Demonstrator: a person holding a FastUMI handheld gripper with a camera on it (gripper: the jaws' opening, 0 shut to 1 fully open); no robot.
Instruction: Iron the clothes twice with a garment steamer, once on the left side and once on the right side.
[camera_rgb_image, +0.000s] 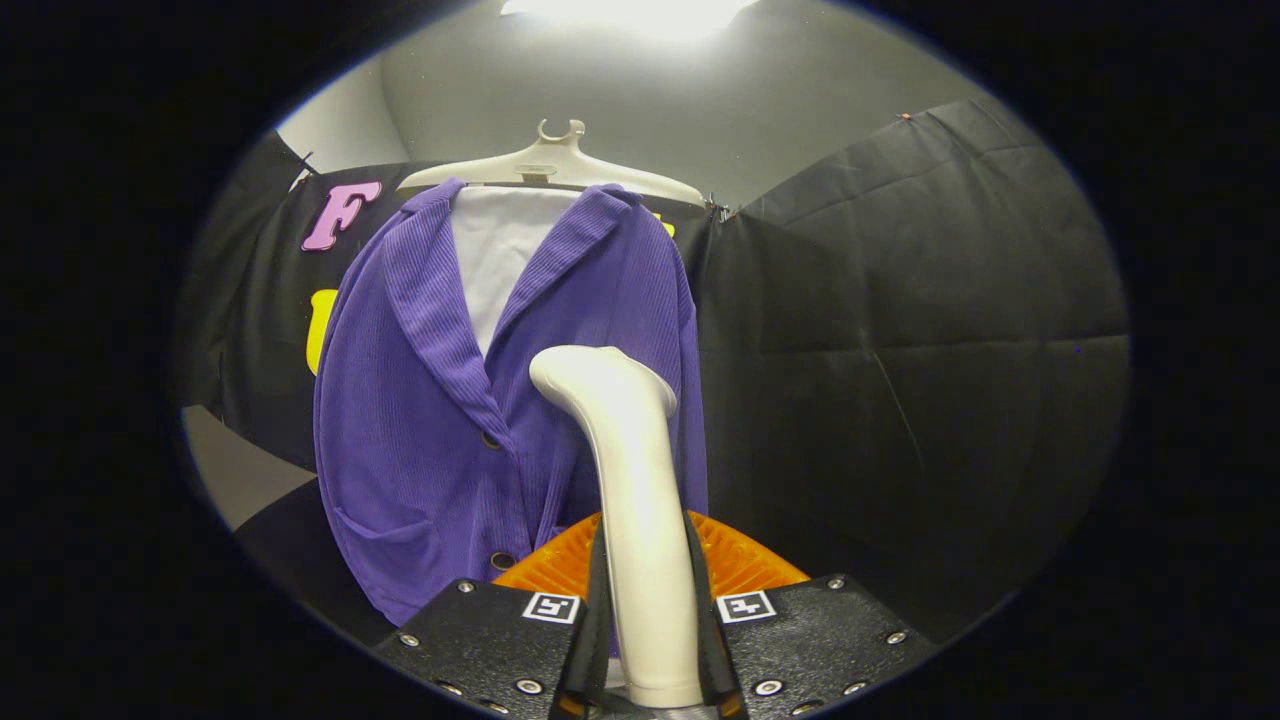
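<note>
A purple ribbed jacket (440, 420) hangs on a pale hanger (555, 165) against the booth's wall, with a white inner layer (495, 265) showing at the collar. My gripper (648, 610) is shut on the handle of a cream garment steamer (635, 470), which stands upright between the fingers. The steamer's head (598, 372) bends toward the jacket and lies over its right front panel, around chest height. Whether the head touches the cloth I cannot tell.
An orange ridged object (740, 560) sits just beyond the fingers, behind the steamer's handle. Black cloth walls (900, 330) close the booth behind and to the right of the jacket. A grey surface (235, 470) shows to the jacket's lower left.
</note>
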